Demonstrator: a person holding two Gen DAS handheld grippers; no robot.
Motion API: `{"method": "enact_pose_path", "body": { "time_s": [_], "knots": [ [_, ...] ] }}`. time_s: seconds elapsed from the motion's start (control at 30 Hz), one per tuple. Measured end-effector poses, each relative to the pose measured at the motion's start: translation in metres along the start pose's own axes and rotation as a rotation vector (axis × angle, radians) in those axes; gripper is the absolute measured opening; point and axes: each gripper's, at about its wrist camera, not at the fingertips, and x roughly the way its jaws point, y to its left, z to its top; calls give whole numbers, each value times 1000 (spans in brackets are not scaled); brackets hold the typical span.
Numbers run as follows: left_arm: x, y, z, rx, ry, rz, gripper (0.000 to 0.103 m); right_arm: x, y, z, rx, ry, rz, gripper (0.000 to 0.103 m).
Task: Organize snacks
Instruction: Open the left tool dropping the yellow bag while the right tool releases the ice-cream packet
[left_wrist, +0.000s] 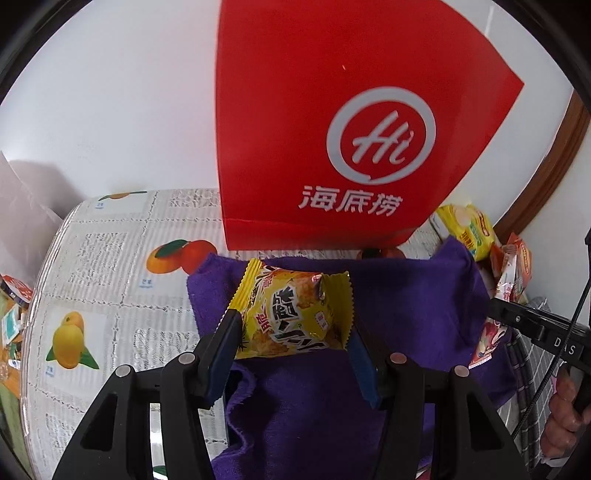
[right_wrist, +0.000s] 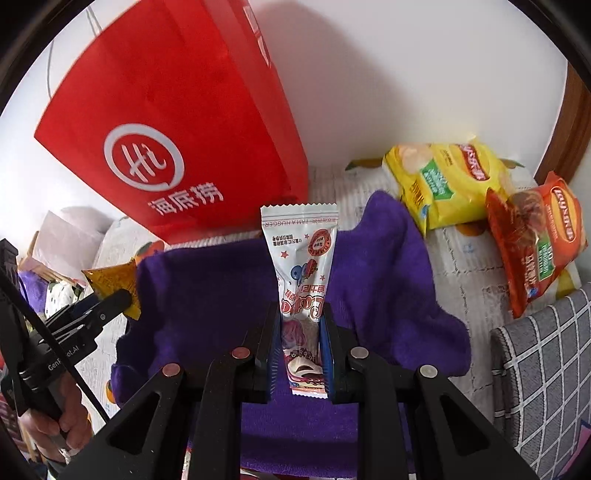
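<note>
My left gripper is shut on a small yellow snack packet and holds it above the purple cloth. My right gripper is shut on a white snack packet with berry pictures, also above the purple cloth. A tall red paper bag stands behind the cloth, and shows in the right wrist view at the upper left. The left gripper with its yellow packet shows at the left of the right wrist view.
A yellow chip bag and an orange chip bag lie at the back right by the wall. The table has a fruit-print cover. A grey checked cloth is at the right. Clutter lies off the table's left edge.
</note>
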Motion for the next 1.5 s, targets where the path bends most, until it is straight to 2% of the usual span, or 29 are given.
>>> {"method": "enact_pose_path", "body": {
  "time_s": [0.13, 0.23, 0.6, 0.73, 0.8, 0.9, 0.97, 1.13, 1.23, 1.37, 1.5],
  "knots": [
    [6, -1, 0, 2, 12, 4, 54, 7, 5, -2, -27, 26, -17, 19],
    [9, 0, 0, 4, 13, 36, 54, 13, 7, -3, -29, 48, -21, 20],
    [13, 1, 1, -8, 29, 13, 54, 32, 6, -6, -33, 93, -69, 25],
    [18, -2, -1, -3, 40, 14, 54, 33, 7, -5, -38, 93, -76, 37],
    [19, -3, -2, 0, 47, 12, 54, 31, 9, -6, -46, 94, -82, 38],
    [21, -4, -3, -2, 51, 12, 55, 23, 13, -6, -70, 72, -99, 40],
    [21, -4, -3, -2, 58, 9, 56, 14, 15, -7, -83, 46, -104, 46],
    [21, -2, -2, -11, 68, -16, 56, -8, 26, -7, -108, -7, -71, 47],
    [18, -4, -1, -14, 69, -41, 56, -20, 35, -9, -143, -36, -87, 47],
    [7, -9, 2, -1, 41, -50, 73, -36, 44, -12, -142, -73, -68, 47],
    [-6, -14, 6, 15, 11, -43, 74, -52, 47, -16, -125, -109, -37, 47]
  ]
}}
